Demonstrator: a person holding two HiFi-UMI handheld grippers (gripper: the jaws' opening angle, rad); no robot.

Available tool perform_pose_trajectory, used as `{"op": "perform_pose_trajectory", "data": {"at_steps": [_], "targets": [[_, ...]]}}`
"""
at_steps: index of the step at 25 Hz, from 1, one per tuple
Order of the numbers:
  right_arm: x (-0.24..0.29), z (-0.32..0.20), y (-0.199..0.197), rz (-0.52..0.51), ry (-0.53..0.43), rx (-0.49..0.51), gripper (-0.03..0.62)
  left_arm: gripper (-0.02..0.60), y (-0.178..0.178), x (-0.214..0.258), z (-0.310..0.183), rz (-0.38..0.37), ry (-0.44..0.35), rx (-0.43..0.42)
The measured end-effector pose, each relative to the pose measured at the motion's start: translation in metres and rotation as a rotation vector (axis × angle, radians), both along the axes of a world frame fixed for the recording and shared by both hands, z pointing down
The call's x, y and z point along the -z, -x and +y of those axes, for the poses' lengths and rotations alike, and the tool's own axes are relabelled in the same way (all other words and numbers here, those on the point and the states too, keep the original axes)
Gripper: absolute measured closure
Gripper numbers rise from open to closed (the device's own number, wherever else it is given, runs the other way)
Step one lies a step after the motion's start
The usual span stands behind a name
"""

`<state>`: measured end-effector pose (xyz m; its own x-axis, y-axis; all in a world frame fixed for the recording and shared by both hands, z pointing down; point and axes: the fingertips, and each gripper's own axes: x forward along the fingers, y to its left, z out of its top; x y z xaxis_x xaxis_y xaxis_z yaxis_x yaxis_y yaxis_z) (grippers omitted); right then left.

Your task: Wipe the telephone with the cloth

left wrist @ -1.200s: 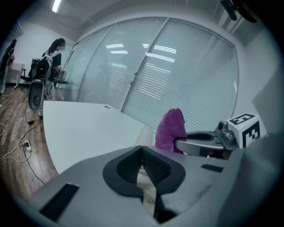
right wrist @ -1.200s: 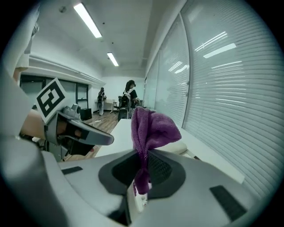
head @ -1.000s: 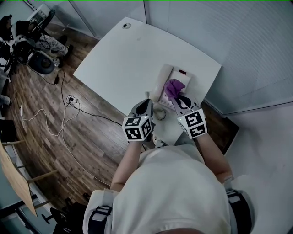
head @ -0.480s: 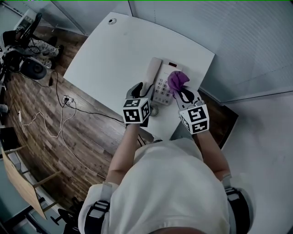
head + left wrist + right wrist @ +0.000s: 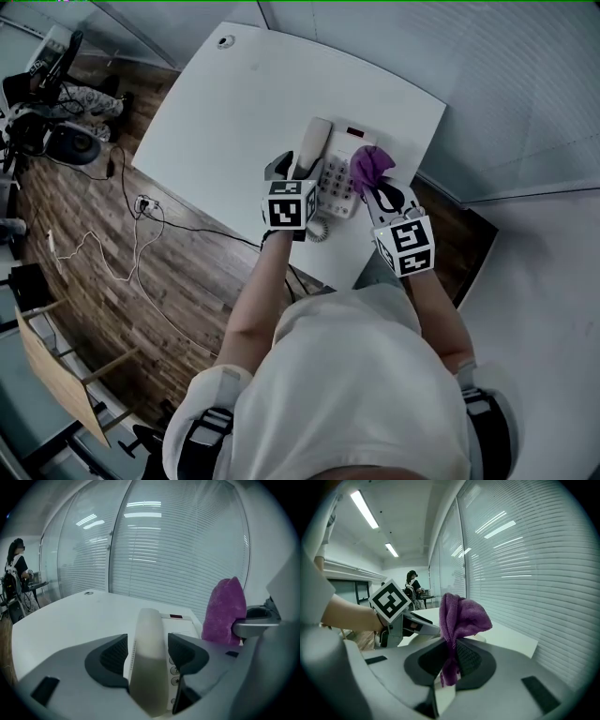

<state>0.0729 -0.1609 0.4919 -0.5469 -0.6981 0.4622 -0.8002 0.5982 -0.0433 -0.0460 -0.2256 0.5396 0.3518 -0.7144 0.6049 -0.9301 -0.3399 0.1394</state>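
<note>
Left gripper view: the left hand-held gripper (image 5: 148,654) has just been opening its jaws. They now stand wide, 1 on each side of the telephone's cream handset (image 5: 149,630), with the pads not pressing on it. Judgement: it straddles the handset either to steady it or to lift it, so the cloth can reach.

The right hand-held gripper (image 5: 449,663) is clamped on the lower fold of the purple cloth (image 5: 461,613). The bunched top is left free, probably as the wiping face.

Head view: the cloth hangs just over the right side of the telephone (image 5: 336,178), by the keypad; I cannot confirm contact. The telephone sits near the right edge of the white desk (image 5: 244,103), close to the person. Beyond it is a glass wall with blinds (image 5: 178,545).
</note>
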Motion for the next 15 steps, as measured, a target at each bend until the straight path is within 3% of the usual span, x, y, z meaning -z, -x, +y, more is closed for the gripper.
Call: {"op": "perform_pose_trajectory", "data": {"at_steps": [8,15], "targets": [[-0.006,-0.003,-0.003,-0.010,0.015,-0.005,0.548,0.331,-0.008,-0.018,-0.010,-0.078,0.036,-0.017],[-0.011,-0.003,-0.004,-0.004,0.021,0.005,0.548,0.331,-0.009,-0.023,-0.015,-0.088,0.038,-0.005]]}}
